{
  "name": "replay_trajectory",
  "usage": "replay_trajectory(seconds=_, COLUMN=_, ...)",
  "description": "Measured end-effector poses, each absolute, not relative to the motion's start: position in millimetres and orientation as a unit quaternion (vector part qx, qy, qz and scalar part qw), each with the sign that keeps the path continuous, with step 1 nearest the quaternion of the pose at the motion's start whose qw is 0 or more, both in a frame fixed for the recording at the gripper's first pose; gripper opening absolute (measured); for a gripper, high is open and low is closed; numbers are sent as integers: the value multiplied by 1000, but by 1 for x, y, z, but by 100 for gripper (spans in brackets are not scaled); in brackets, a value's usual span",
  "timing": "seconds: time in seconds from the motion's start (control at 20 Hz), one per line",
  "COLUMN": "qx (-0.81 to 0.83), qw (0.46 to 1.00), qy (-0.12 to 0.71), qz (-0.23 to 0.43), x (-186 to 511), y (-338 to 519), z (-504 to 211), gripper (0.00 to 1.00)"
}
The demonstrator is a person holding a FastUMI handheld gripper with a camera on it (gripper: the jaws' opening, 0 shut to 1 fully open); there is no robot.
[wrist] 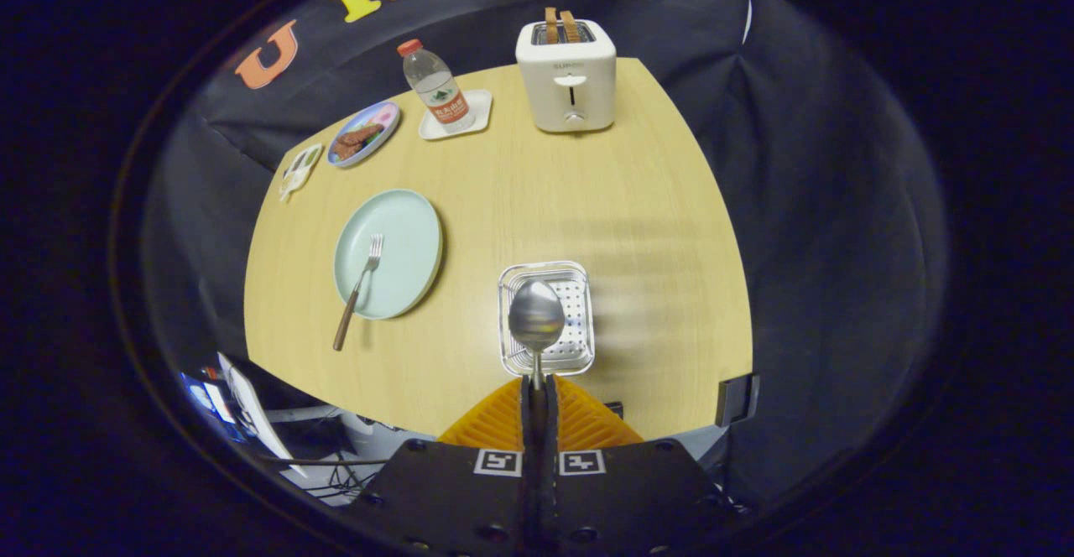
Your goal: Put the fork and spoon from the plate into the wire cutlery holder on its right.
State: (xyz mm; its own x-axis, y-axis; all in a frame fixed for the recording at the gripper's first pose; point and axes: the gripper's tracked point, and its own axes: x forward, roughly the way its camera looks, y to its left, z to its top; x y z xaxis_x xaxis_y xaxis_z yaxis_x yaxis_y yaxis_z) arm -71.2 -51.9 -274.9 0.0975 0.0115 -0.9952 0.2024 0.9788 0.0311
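Observation:
My gripper [537,385] is shut on the handle of a metal spoon [536,317], whose bowl points forward and hangs over the wire cutlery holder [575,356]. The holder stands on the wooden table near its front edge, just ahead of my fingers. To its left lies a pale green plate [415,242] with a fork [359,288] on it; the fork's brown handle sticks out over the plate's near rim, tines pointing away.
At the table's back stand a white toaster [567,75] with two slices in it, a water bottle [436,87] on a small white tray [478,106], a small plate of food [362,134] and a small dish [300,168]. The table's front edge lies close below the holder.

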Motion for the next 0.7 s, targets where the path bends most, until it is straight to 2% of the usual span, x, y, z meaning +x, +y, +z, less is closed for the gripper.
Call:
replay_trajectory(seconds=0.35, qx=105, qw=723, qy=678, qz=-78, x=-67, y=-59, z=-299, gripper=1)
replay_trajectory(seconds=0.45, qx=105, qw=726, qy=675, qz=-79, x=-64, y=-60, z=-300, gripper=7)
replay_trajectory(seconds=0.7, qx=106, qw=750, qy=648, qz=-77, x=-51, y=-57, z=-291, gripper=8)
